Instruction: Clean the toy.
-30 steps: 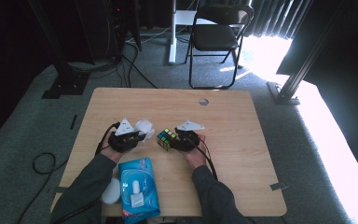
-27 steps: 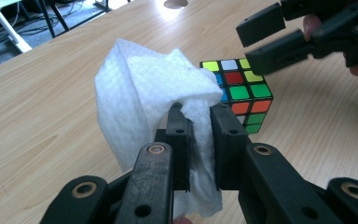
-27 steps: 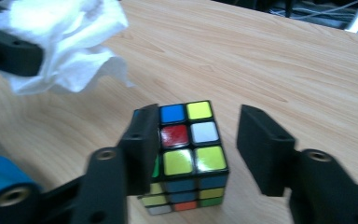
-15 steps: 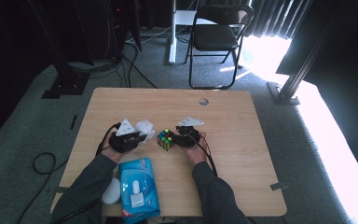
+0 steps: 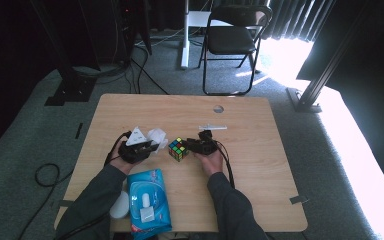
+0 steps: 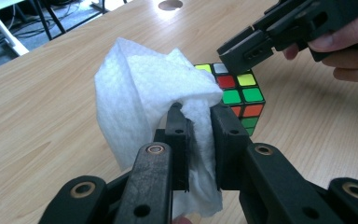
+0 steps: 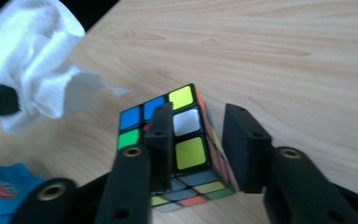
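White wipe (image 6: pixel 140 98) pinched in left claw (image 6: pixel 196 140); right claw (image 7: pixel 199 140) apart, straddling cube (image 7: pixel 184 149) corner.

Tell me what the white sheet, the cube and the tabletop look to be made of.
White sheet: soft nonwoven wipe or tissue, judging by its dimpled texture and limp folds. Cube: likely hard plastic, black body with glossy coloured squares. Tabletop: pale wood or wood-look laminate, matte, with visible grain lines.

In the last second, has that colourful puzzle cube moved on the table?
No. In the high view the cube sits at the same spot relative to the round hole in the tabletop, between the two grippers.
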The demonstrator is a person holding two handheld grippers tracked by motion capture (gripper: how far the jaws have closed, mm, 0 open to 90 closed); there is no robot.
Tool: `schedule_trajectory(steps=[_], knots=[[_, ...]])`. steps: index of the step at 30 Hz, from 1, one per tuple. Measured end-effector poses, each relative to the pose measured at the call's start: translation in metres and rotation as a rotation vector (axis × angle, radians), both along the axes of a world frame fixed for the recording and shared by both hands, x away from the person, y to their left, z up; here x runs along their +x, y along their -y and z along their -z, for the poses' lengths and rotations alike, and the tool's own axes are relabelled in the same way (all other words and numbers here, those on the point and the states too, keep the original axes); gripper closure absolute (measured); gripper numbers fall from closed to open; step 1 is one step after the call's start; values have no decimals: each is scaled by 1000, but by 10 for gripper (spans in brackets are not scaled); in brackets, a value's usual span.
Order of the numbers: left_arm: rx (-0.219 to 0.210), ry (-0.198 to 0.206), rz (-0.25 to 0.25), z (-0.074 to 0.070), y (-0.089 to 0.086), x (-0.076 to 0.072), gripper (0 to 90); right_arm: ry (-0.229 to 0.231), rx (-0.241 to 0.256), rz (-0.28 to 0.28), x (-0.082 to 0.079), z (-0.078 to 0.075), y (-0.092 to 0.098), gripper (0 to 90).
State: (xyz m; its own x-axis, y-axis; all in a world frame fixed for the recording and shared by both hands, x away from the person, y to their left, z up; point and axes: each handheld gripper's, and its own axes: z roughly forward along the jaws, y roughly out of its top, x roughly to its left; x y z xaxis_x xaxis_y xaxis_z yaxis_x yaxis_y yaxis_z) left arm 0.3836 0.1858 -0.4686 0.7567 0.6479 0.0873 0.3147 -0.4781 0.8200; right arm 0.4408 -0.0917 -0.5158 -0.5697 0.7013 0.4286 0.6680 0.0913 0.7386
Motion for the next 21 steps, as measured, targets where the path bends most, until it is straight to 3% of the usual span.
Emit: schedule_trajectory(steps=[6, 9, 13, 14, 15, 17, 19, 21], knots=[[5, 6, 0, -1, 1, -1, 788, -64, 76, -1, 4, 4, 5, 691], [6, 6, 0, -1, 1, -1, 787, -96, 126, 31, 6, 6, 9, 697], [5, 8, -1, -1, 0, -1, 787, -131, 198, 113, 10, 10, 22, 735], [4, 9, -1, -1, 0, -1, 787, -128, 193, 136, 10, 9, 25, 743], [3, 9, -2, -1, 0, -1, 787, -124, 173, 149, 10, 9, 28, 849], [3, 11, -3, -2, 0, -1, 787, -120, 62, 162, 9, 11, 28, 840], [3, 11, -4, -1, 0, -1, 784, -111, 38, 148, 5, 15, 30, 788], [5, 10, -5, -1, 0, -1, 784, -68, 8, 116, -1, 15, 30, 688]])
